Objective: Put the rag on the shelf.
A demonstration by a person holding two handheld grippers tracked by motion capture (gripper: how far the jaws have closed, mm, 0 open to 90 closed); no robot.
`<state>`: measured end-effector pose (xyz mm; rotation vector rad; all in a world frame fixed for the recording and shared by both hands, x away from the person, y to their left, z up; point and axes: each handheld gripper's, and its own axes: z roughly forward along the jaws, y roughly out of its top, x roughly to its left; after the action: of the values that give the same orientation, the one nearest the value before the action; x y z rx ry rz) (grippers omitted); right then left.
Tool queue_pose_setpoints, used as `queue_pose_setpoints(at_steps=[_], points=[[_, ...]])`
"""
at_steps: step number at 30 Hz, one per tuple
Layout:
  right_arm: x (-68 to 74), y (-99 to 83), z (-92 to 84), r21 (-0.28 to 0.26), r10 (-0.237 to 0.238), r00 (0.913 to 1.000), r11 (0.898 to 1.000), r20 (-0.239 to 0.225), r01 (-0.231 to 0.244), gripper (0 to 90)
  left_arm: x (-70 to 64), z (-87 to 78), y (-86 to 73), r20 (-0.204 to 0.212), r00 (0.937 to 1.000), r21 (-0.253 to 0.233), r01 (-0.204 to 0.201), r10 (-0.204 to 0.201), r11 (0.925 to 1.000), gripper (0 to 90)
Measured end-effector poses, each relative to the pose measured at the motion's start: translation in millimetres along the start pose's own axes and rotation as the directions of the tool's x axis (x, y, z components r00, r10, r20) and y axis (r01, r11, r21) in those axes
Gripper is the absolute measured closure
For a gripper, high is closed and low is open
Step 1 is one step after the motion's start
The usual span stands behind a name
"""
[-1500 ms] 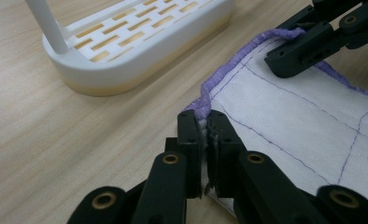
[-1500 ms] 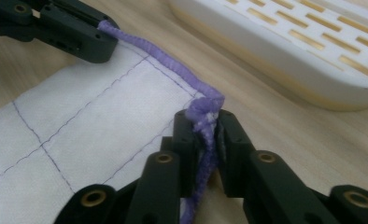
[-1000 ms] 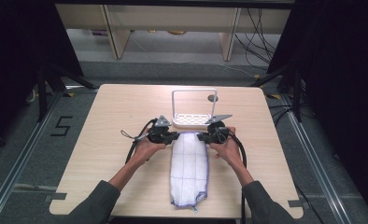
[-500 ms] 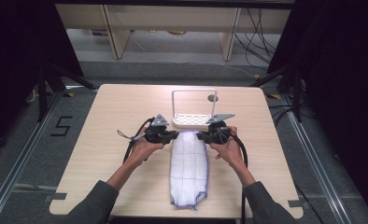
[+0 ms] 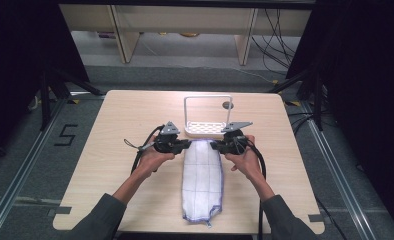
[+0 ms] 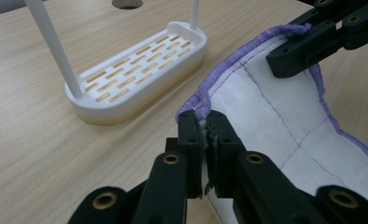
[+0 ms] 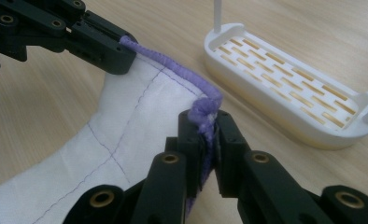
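Jaws of the left gripper and right gripper clamp the far purple-edged corners of a white cloth on the table, just before an empty slotted white rack.

The cloth is white with thin purple grid stitching and a thick purple hem, the slotted rack is white over a cream base with white posts, the table is pale wood-grain, and both grippers' jaws are black.

Bright lit table; dark surroundings; sharp close-ups
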<state>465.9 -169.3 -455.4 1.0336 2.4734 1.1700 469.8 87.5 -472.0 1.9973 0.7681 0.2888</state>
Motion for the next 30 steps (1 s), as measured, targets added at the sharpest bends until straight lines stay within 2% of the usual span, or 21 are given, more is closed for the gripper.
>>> queue_pose_setpoints(at_steps=[3, 6, 11, 12, 14, 15, 22, 26, 27, 28, 30], points=[[1.8, 2.2, -2.0, -0.015, 0.003, 1.0000, 1.000, 0.004, -0.003, 83.2, -1.7, -4.6, 3.1, 0.008, 1.0000, -0.011, 0.006, -0.006, 0.9999, 84.7], [4.0, 5.1, -8.3, -0.019, 0.006, 0.9999, 1.000, -0.012, -0.007, 83.3, -5.0, -10.5, 7.3, 0.006, 1.0000, -0.018, 0.001, -0.001, 0.9998, 84.8], [6.9, 10.2, -23.3, -0.037, 0.001, 0.9999, 0.999, -0.011, -0.002, 83.4, -11.8, -23.9, 18.3, 0.030, 0.9993, -0.045, -0.023, 0.024, 0.9987, 84.8], [9.0, 10.9, -25.8, -0.041, 0.021, 0.9996, 0.999, -0.016, -0.022, 83.4, -13.3, -27.4, 20.7, 0.030, 0.9992, -0.046, -0.025, 0.026, 0.9986, 84.8], [10.4, 12.0, -28.4, -0.070, 0.001, 0.9997, 0.998, -0.025, -0.003, 83.5, -15.8, -32.8, 25.7, 0.036, 0.9989, -0.050, -0.029, 0.031, 0.9983, 84.8], [11.9, 13.2, -32.9, -0.050, 0.002, 0.9997, 0.999, -0.023, -0.003, 83.6, -16.8, -35.8, 28.6, 0.029, 0.9988, -0.047, -0.039, 0.041, 0.9981, 84.8], [19.7, 22.6, -48.1, -0.073, -0.004, 0.9995, 0.997, -0.031, 0.001, 83.8, -22.4, -51.4, 44.9, 0.033, 0.9980, -0.038, -0.053, 0.055, 0.9978, 84.7], [23.3, 31.4, -59.3, -0.070, 0.000, 0.9992, 0.998, -0.040, -0.003, 83.9, -24.4, -61.8, 53.5, 0.034, 0.9983, -0.040, -0.047, 0.048, 0.9981, 84.8], [22.8, 33.9, -61.8, -0.077, -0.016, 0.9991, 0.997, -0.038, 0.013, 83.9, -25.6, -64.1, 56.1, 0.031, 0.9976, -0.041, -0.061, 0.062, 0.9973, 84.8], [25.1, 36.5, -64.8, -0.075, -0.005, 0.9987, 0.997, -0.050, 0.002, 83.9, -27.1, -67.1, 59.1, 0.025, 0.9974, -0.041, -0.067, 0.068, 0.9969, 84.8], [26.3, 42.4, -71.0, -0.086, -0.024, 0.9989, 0.996, -0.040, 0.021, 84.0, -28.6, -73.3, 66.2, 0.032, 0.9971, -0.044, -0.067, 0.069, 0.9968, 84.8]])
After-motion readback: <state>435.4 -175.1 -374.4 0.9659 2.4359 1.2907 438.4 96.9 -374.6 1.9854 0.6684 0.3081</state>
